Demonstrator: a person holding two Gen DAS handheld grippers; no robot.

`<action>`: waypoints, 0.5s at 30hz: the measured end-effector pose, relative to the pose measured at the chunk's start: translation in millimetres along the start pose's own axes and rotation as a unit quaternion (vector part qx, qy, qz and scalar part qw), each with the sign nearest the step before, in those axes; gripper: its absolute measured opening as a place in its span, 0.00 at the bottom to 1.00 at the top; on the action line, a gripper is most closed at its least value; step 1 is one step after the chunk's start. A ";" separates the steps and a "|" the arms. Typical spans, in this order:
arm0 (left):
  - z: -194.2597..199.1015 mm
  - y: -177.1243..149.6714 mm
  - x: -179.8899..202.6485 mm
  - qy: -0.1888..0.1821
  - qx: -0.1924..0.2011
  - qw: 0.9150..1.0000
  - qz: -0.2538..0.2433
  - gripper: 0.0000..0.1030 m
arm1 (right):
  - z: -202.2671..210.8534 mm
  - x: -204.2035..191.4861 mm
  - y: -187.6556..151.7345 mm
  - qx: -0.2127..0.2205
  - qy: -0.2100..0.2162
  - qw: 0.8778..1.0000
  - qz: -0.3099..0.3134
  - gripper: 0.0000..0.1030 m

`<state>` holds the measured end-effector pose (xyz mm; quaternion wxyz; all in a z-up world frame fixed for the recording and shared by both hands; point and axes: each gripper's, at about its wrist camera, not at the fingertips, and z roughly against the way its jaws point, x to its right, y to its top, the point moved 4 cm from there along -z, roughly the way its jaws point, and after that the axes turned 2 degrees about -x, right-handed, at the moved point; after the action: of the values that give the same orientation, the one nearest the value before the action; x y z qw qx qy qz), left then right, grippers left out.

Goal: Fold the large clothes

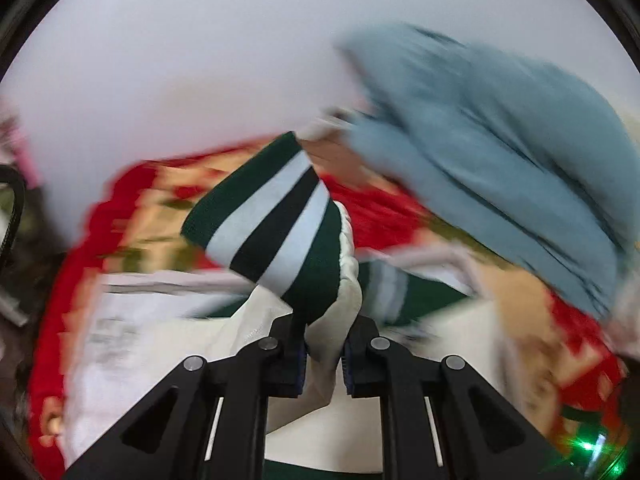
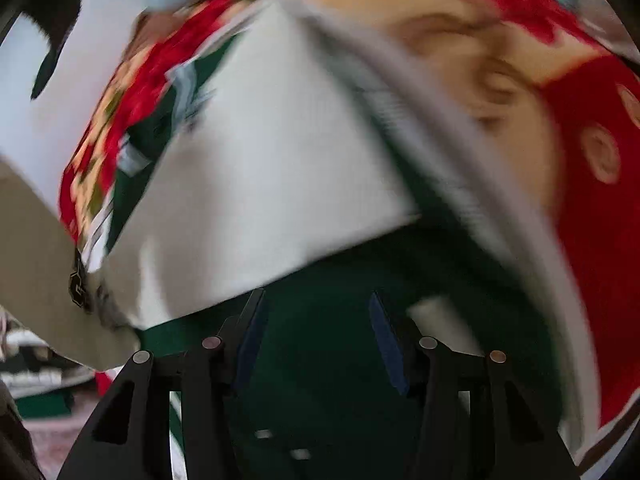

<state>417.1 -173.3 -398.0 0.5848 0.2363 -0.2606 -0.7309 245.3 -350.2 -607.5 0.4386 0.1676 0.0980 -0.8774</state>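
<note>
Over the red blanket (image 1: 376, 216), left gripper (image 1: 324, 354) is clamping the jacket's striped cuff (image 1: 276, 224); right gripper (image 2: 316, 344) is hovering agape, empty; folding barely begun.

Above and to the left of the left gripper (image 1: 325, 354), the pale wall (image 1: 180, 60) leaves a wide open stretch. To its upper right, a heap of blue cloth (image 1: 500, 152) blocks the way. Straight ahead, the striped cuff (image 1: 272, 232) of the white and green garment (image 1: 340, 304) rises from the closed jaws and fills the near path. Below lies a red patterned cover (image 1: 100, 208), crowded with cloth. The right gripper (image 2: 316, 340) hangs just over that garment's dark green panel (image 2: 328, 280), with nothing between its 2 parted fingers. A beige surface (image 2: 28, 240) bounds its left side.
</note>
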 end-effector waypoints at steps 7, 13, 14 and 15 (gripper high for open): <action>-77.0 -58.9 114.9 -0.047 -0.145 0.987 -0.055 0.16 | 27.2 106.9 6.1 -0.002 -0.029 0.998 -0.059 0.53; -81.5 -64.6 108.5 -0.097 -0.154 0.983 -0.027 0.97 | 50.2 140.0 7.0 -0.007 -0.032 0.998 -0.044 0.54; -75.5 -60.7 100.9 -0.092 -0.146 0.985 -0.023 0.97 | 53.1 142.0 10.0 -0.008 -0.031 0.999 -0.038 0.55; -73.3 -58.8 93.9 -0.085 -0.144 0.986 -0.020 0.97 | 55.5 142.4 14.8 -0.008 -0.030 0.999 -0.031 0.57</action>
<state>402.5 -262.1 -495.6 0.5736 0.0920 -0.1966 -0.7898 166.0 -481.7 -610.6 0.4154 0.1349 0.0969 -0.8943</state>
